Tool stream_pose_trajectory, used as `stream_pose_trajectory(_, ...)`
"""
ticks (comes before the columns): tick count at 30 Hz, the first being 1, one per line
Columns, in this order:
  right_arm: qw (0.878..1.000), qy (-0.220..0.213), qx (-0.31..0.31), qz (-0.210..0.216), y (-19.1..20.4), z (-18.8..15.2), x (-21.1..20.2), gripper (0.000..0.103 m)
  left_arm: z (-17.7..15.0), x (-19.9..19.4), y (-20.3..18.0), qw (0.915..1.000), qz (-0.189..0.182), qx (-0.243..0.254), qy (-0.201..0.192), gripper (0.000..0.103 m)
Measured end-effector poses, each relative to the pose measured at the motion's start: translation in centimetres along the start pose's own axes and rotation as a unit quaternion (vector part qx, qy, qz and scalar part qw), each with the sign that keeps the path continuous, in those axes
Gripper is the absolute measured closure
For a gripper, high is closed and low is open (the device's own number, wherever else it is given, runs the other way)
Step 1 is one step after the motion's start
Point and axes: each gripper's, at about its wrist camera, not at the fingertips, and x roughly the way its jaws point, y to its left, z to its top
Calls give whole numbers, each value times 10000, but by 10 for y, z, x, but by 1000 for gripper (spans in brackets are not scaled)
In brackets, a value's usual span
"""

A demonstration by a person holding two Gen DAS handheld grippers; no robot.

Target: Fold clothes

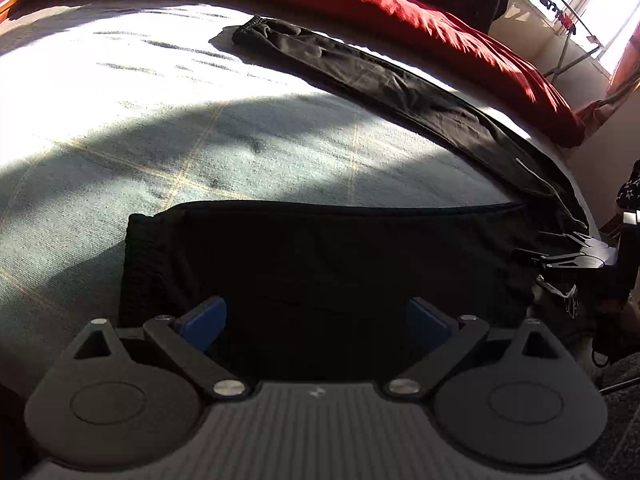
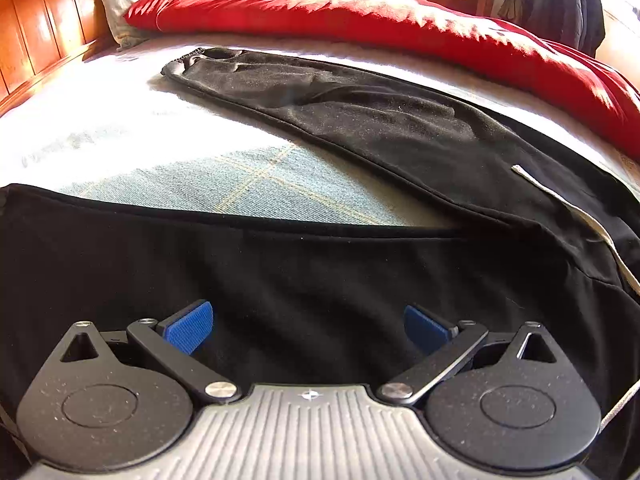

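Note:
Black jogging trousers [image 1: 360, 264] lie spread on the bed in a V. The near leg runs across in front of both grippers; the far leg [image 2: 360, 120] stretches to its cuff [image 2: 192, 60] at the upper left. A white drawstring [image 2: 560, 196] trails over the waist at the right. My left gripper [image 1: 316, 320] hangs open just above the near leg, close to its cuff [image 1: 138, 248], with nothing between its blue pads [image 1: 204, 324]. My right gripper [image 2: 308, 328] is open over the same leg nearer the waist, and shows at the right edge of the left wrist view [image 1: 580, 258].
The bed has a pale checked cover [image 1: 200, 152]. A red duvet [image 2: 400, 16] is bunched along the far side, with a pillow [image 2: 116, 8] and a wooden headboard [image 2: 36, 32] at the left. Clothes hang on the back wall [image 2: 560, 4]. A drying rack [image 1: 568, 20] stands by the window.

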Motion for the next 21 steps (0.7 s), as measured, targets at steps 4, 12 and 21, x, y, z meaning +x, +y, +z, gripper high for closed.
stream_pose_trajectory(4,10000,43,39,76,4,3,5,0,-15,28,14,9970,334,-296,639,6)
stream_pose_trajectory(12,10000,66,51,-19,5,3,3,0,5,12,2,9980,530,111,323,6)
stream_pose_trajectory(21,9997,55,135,-216,-4,-4,-6,0,12,48,13,9913,1118,6,688,7)
